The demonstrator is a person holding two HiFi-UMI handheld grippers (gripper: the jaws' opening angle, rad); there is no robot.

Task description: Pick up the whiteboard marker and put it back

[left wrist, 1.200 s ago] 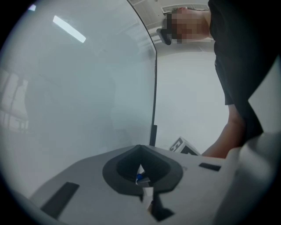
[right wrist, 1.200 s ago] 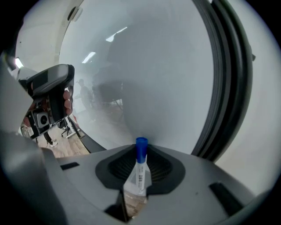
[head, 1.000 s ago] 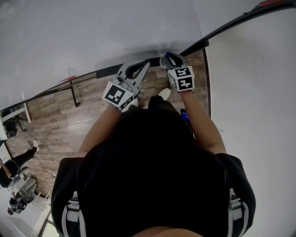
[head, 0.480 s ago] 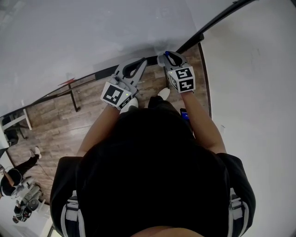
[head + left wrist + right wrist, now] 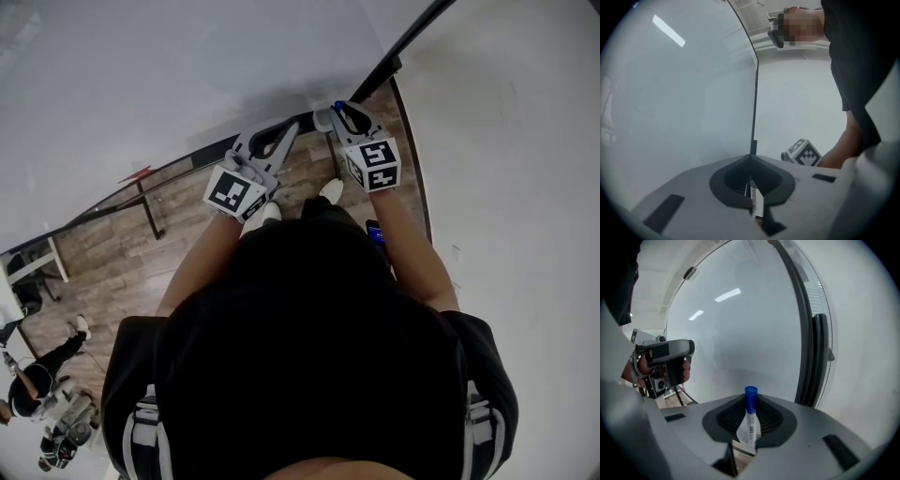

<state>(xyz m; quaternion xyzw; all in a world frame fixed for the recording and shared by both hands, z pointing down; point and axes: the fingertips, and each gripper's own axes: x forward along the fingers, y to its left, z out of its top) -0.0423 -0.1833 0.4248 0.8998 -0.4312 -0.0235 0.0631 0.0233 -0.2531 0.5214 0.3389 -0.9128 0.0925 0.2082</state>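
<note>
two grippers are in front of the big whiteboard [image 5: 169, 75], which fills most of each view. you stand close to it, near its black frame [image 5: 412, 33] on the right side, probably because the marker belongs somewhere on this board. below the board is the wooden floor [image 5: 112, 244].

the right gripper [image 5: 337, 112] has its jaws partly closed on the whiteboard marker [image 5: 750, 420]. they clamp its white barrel low, so the blue cap [image 5: 750, 398] stands up free above the pads. the marker is upright and off any surface, next to the frame. this grip looks good for setting the marker down without the pads being in the way.

the left gripper [image 5: 286, 129] is beside it, also pointing at the board. its jaws are together and nothing is between them [image 5: 752, 187]. i think it only waits and keeps out of the way, because one gripper is enough for this task.

some things are hard to see. your dark shirt and head cover the middle of the head view. the ledge or tray for the marker does not show clearly; only a dark strip along the bottom edge of the board is there. the print on the marker is too small to read. the lower end of the barrel is hidden behind the jaws.
</note>
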